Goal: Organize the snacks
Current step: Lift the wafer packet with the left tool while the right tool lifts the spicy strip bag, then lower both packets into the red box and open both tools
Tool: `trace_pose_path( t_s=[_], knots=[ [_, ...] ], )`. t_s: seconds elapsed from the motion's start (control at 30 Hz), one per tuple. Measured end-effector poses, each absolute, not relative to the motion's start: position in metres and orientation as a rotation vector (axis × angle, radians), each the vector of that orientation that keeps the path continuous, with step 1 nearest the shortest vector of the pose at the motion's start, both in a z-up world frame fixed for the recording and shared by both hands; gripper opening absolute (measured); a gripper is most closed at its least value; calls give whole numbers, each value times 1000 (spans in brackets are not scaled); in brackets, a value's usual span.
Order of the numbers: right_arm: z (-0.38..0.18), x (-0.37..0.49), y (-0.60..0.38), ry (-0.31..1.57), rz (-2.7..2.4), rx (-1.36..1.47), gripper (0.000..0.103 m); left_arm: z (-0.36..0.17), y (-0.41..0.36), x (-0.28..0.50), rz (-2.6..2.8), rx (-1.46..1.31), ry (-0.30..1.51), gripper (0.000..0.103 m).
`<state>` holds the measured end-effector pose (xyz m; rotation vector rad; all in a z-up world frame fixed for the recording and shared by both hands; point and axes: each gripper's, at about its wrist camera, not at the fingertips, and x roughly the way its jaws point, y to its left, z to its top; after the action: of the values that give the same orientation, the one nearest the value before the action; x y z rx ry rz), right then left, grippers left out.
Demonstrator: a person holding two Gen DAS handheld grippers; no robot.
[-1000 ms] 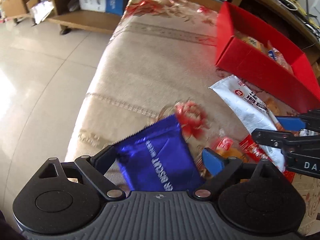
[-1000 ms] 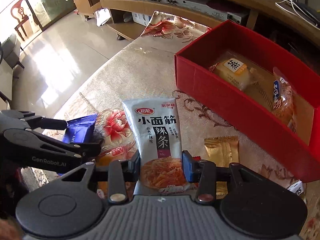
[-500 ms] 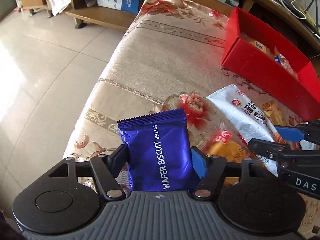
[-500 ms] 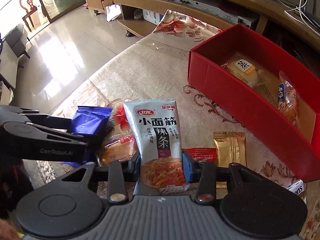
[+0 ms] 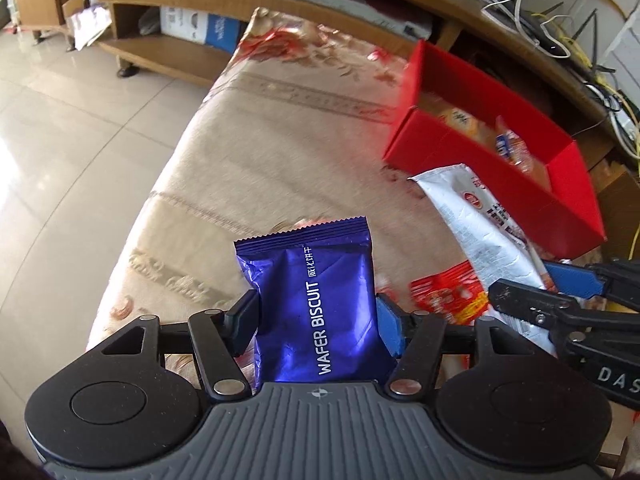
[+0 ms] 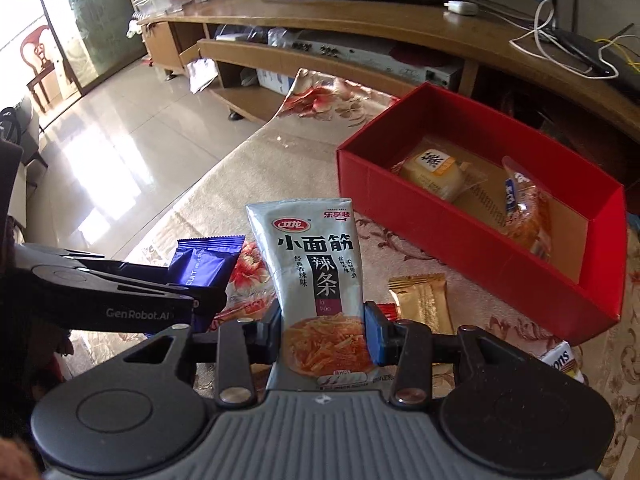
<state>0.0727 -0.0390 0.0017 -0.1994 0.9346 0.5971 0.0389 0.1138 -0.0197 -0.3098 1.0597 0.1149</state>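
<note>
My left gripper [image 5: 316, 320] is shut on a blue wafer biscuit packet [image 5: 312, 292] and holds it above the patterned tablecloth. My right gripper [image 6: 324, 332] is shut on a silver spicy-strip pouch [image 6: 312, 264], also lifted; the pouch shows in the left wrist view [image 5: 476, 216]. The red box [image 6: 452, 224] stands ahead to the right, open, with a yellow cake packet [image 6: 432, 168] and an orange wrapped snack [image 6: 524, 208] inside. The box also shows in the left wrist view [image 5: 500, 184]. The left gripper [image 6: 200, 300] with the blue packet [image 6: 204, 260] shows at the right wrist view's left.
On the cloth lie a gold packet [image 6: 420, 300], a red-orange packet [image 6: 244, 288] and a small red wrapper [image 6: 386, 310]. A white packet [image 6: 560, 360] lies at the right by the box. A wooden TV stand [image 6: 360, 28] runs behind. Tiled floor [image 5: 60, 140] is left of the table.
Both grippers have risen with their packets and moved toward the red box. The blue packet now stands upright in the left gripper.
</note>
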Motion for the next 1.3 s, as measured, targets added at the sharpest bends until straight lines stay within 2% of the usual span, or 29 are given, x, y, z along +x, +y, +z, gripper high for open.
trace_pose_path(
  t_s=[0.57, 1.3],
  knots=[
    [23, 98, -102, 871, 442, -78, 39, 14, 44, 93, -20, -221, 956, 67],
    [40, 166, -132, 797, 291, 47, 39, 31, 10, 167, -45, -150, 889, 67]
  ],
)
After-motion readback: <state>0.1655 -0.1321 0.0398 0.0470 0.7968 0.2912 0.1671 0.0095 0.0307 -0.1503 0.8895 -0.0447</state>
